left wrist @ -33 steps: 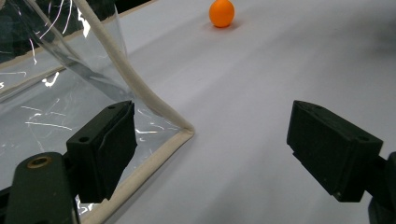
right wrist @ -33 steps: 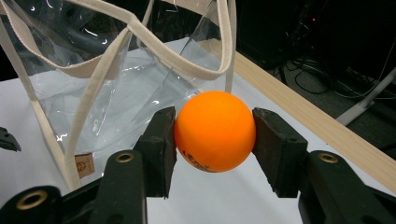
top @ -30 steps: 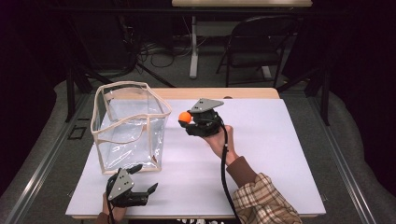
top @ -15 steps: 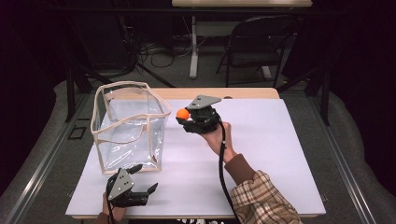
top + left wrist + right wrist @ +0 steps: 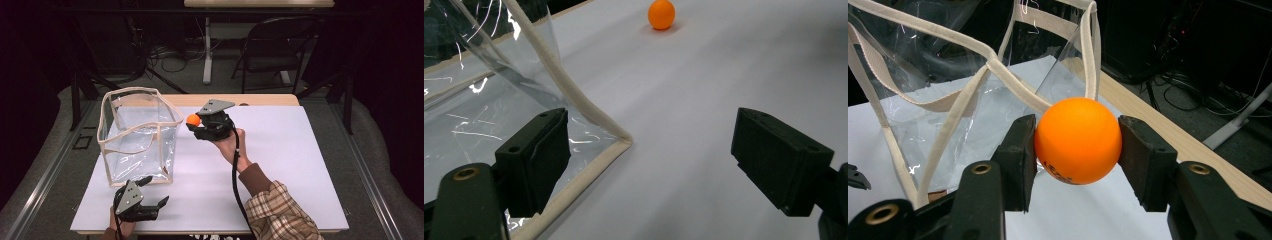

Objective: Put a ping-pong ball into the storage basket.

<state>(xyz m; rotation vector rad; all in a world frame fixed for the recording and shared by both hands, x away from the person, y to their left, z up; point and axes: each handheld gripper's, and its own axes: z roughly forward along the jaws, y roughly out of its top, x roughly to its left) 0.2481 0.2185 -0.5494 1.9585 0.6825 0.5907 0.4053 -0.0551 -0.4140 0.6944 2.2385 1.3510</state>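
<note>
An orange ball (image 5: 193,119) is clamped between the two black pads of my right gripper (image 5: 194,123), which a hand holds up above the white table top (image 5: 285,150), just right of the clear bag's rim. From the right gripper view the ball (image 5: 1078,141) sits squarely in the jaws with the clear, beige-trimmed bag (image 5: 948,100) right behind it. My left gripper (image 5: 155,191) rests open near the table's front edge, by the bag's (image 5: 137,140) near corner. In the left gripper view the jaws stand wide with nothing between them, and an orange ball (image 5: 661,14) shows far ahead over the white surface.
The bag (image 5: 474,115) stands upright and open-topped on the left half of the table. A wooden strip (image 5: 250,100) runs along the far edge. Beyond it are a folding chair (image 5: 275,55), a table leg and cables on the floor.
The right gripper has edged slightly left and up toward the bag's rim with the ball in it. The left gripper has stayed put.
</note>
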